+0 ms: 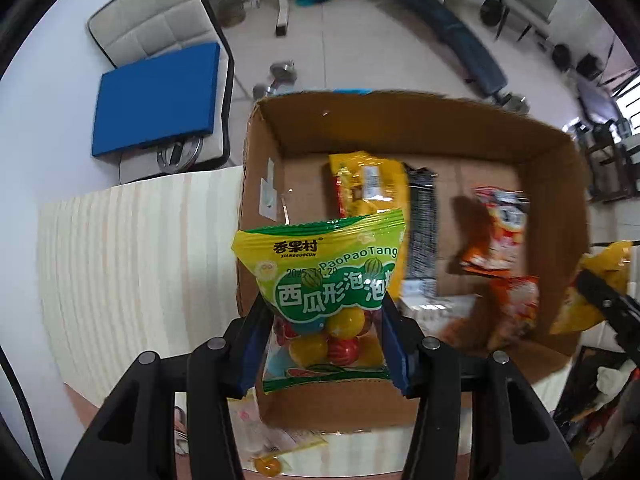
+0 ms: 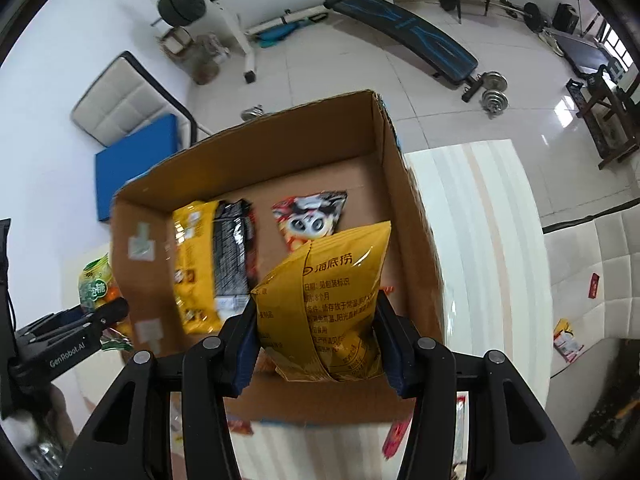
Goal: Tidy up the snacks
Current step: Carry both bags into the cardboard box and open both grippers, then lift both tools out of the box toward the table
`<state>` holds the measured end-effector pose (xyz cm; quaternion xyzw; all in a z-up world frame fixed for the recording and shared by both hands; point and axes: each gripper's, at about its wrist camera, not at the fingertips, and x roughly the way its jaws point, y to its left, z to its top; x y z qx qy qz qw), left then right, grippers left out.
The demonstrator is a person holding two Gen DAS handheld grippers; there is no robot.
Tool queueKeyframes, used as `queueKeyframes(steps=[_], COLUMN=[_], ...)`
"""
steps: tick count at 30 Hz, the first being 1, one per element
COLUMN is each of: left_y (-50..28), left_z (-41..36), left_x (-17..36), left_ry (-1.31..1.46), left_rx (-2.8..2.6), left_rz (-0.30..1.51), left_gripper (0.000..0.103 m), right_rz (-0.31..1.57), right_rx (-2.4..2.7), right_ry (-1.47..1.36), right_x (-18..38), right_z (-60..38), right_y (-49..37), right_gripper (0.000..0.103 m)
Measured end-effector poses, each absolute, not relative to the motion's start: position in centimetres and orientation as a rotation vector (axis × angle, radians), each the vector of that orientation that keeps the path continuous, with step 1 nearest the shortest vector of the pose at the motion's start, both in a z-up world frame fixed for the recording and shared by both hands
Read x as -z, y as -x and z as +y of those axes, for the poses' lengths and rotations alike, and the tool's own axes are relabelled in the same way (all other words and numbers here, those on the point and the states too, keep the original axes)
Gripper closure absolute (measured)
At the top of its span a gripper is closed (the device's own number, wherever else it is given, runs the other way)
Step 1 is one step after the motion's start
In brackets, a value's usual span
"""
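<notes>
Left wrist view: left gripper clamps a green-yellow gumball bag over the near-left corner of an open cardboard box. Right wrist view alone shows the right gripper pinching a yellow snack pouch above the box's near wall. Inside, w/ both views: yellow packet, black packet, red-orange packet. Striped table underneath; held bags hide pt of the box floor.
</notes>
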<state>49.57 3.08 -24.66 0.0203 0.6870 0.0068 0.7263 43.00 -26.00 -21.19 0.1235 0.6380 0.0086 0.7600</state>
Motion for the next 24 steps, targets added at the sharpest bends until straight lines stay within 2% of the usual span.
queueKeyframes(steps=[5,8,9,10,11,14,17,19,24], left_y=[-52.1,-52.6,-52.8,-52.8,-52.8,-52.4,-51.9,-51.5,-50.5], left_z=[3.9,4.4,4.6,4.7,4.9,4.9,4.8,4.8,4.3], left_x=[27.9,29.0,29.3,29.3,29.4,29.0,28.0,27.1,24.4], left_ry=[-0.092,-0.060,-0.033,-0.015,0.001,0.000,0.004,0.031,0.044], left_rx=[-0.044,-0.058,-0.062,-0.061,-0.061,-0.055,-0.043,-0.019,0.003], left_rz=[1.603,1.652,1.663,1.668,1.670,1.648,1.613,1.601,1.543], left_gripper=[0.054,0.054,0.054,0.054,0.054,0.052,0.041,0.021,0.019], right_rz=[1.424,1.469,1.474,1.477,1.477,1.483,1.486,1.483,1.447], right_rx=[0.008,0.030,0.032,0.028,0.027,0.011,-0.010,-0.027,-0.065], right_ry=[-0.241,-0.239,-0.246,-0.250,-0.246,-0.240,-0.230,-0.210,-0.217], right_x=[23.1,24.1,24.3,24.4,24.4,24.3,23.9,23.4,22.1], right_z=[-25.8,-25.8,-25.9,-25.9,-25.9,-25.6,-25.1,-24.6,-23.5], right_y=[-45.1,-46.0,-46.1,-46.2,-46.2,-46.1,-45.7,-45.2,-43.6], right_gripper=[0.048,0.043,0.033,0.019,0.016,0.015,0.012,0.011,0.009])
